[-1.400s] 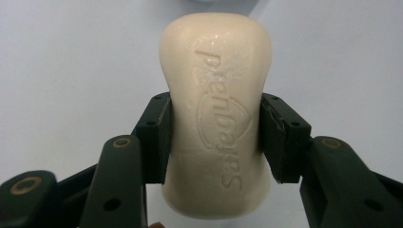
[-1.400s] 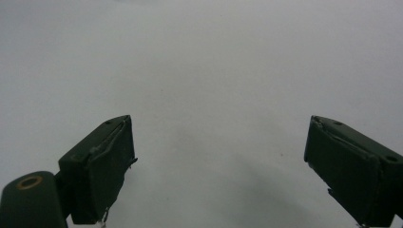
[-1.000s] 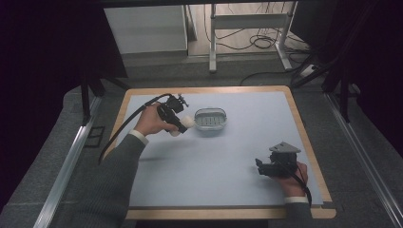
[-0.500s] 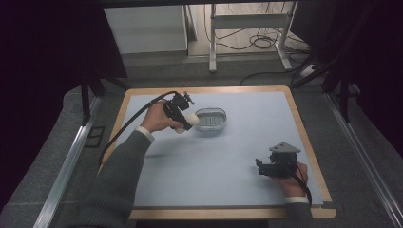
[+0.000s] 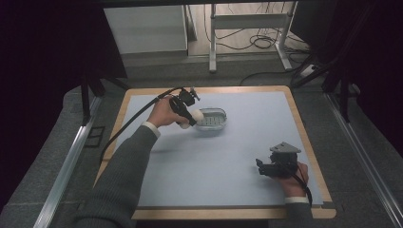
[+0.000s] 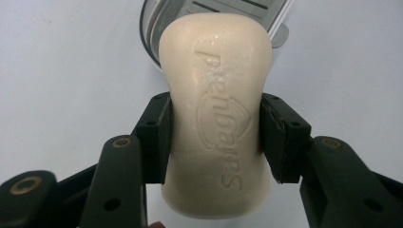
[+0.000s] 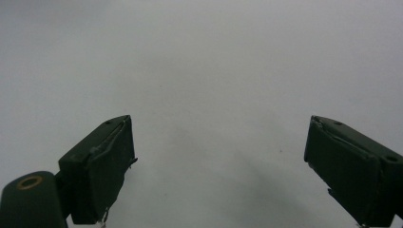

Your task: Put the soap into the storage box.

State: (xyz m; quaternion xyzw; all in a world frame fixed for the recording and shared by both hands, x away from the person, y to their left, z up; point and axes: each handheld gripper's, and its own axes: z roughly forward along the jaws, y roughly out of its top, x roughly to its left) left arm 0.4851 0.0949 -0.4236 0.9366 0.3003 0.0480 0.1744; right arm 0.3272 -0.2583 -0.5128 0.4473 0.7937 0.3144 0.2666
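A cream bar of soap [image 6: 216, 114] with embossed lettering is clamped across its middle by my left gripper [image 6: 214, 137], both black pads pressing its sides. From above, the soap [image 5: 195, 115] hangs at the left rim of a clear plastic soap dish [image 5: 212, 120] on the blue mat [image 5: 214, 161]. The dish's ribbed inside [image 6: 228, 12] shows just beyond the soap's far end. My right gripper [image 5: 260, 166] rests low on the mat near the front right, its jaws wide apart over bare mat [image 7: 218, 85] with nothing between them.
The blue mat lies on a wooden-edged board [image 5: 304, 137]. Grey carpet surrounds it, with a metal rail [image 5: 66, 166] on the left. Table legs and cables [image 5: 256, 42] stand beyond the far edge. A black cable [image 5: 138, 114] trails from the left gripper.
My left hand has carried the soap rightward, from beside the dish to its left rim. The right hand has stayed put.
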